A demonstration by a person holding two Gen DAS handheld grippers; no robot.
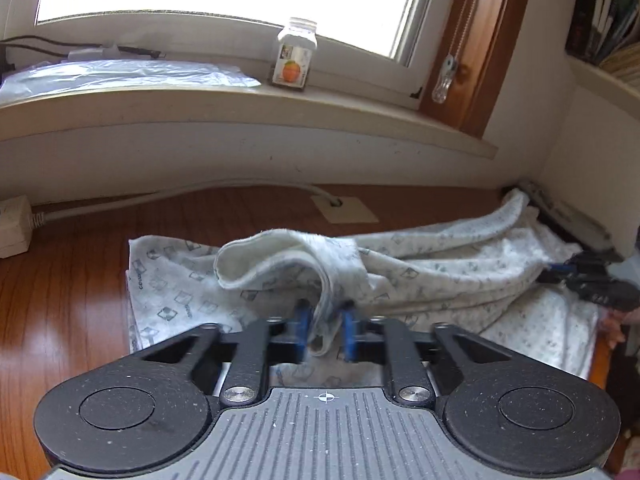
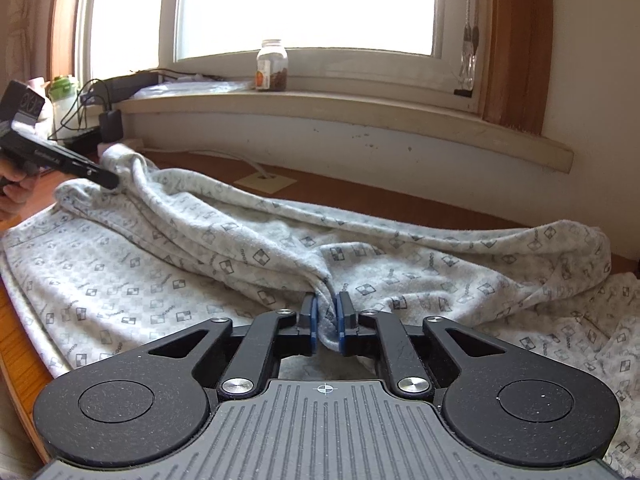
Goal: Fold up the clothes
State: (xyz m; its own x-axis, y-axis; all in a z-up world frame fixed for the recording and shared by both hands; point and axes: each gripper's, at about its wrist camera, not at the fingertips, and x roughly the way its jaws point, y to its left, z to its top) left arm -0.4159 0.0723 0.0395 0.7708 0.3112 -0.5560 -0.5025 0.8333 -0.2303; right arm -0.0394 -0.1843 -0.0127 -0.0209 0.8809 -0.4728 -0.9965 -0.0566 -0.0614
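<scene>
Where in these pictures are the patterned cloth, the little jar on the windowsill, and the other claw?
patterned cloth (image 2: 248,248): right wrist view, raised fold.
jar (image 1: 294,60): left wrist view, its label.
left claw (image 2: 108,179): right wrist view, tip at the cloth's far edge.

The garment (image 2: 248,248) is spread on the table (image 1: 60,288) across mid-frame. A jar (image 2: 272,65) is set on the sill (image 2: 320,104) behind it, upper centre.

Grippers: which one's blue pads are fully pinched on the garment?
The right gripper: its pads squeeze the patterned garment tight. The left gripper shows a wider gap, fabric hanging between.
</scene>
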